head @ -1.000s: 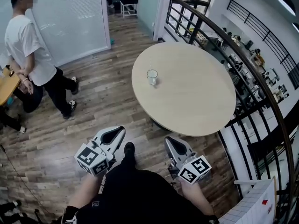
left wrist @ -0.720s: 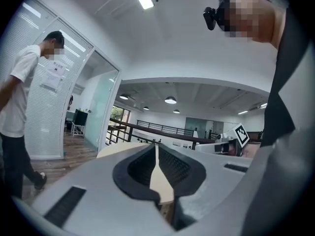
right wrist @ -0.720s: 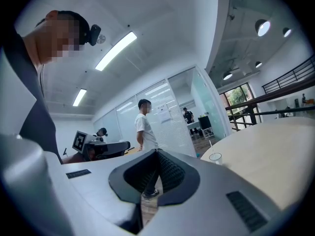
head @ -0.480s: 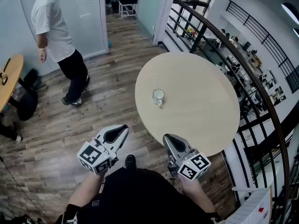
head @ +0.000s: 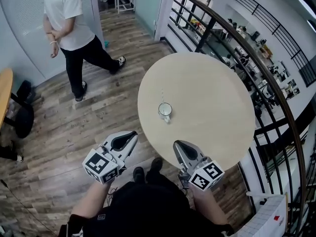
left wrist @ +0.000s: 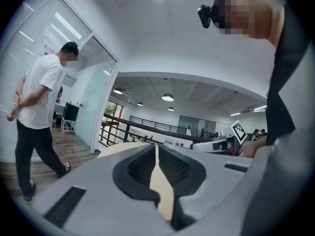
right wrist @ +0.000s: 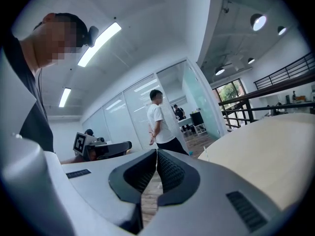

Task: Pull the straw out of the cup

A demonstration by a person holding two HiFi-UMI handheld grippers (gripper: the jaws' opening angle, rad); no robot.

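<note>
The straw shows as a thin pale line standing up out of the cup. The cup sits on the left part of the round beige table, just left of the frame's centre in the head view. Nothing else is on the tabletop.

Both grippers hang below the cup in the frame, well apart from it and touching nothing. The left gripper is over the wooden floor, short of the table's edge, and the right gripper is at the near rim. In each gripper view the jaw tips meet with nothing between them, so both are closed and empty.

Judged from here, the main risk is the cup itself. It looks light and nothing steadies it, so a pull on the straw that is not straight along it could drag or tip the cup. The straw is thin, so jaws closing off-line could miss it, bend it or knock it sideways. A person in a white shirt stands at the upper left, clear of the table, and a dark railing curves down the right.
</note>
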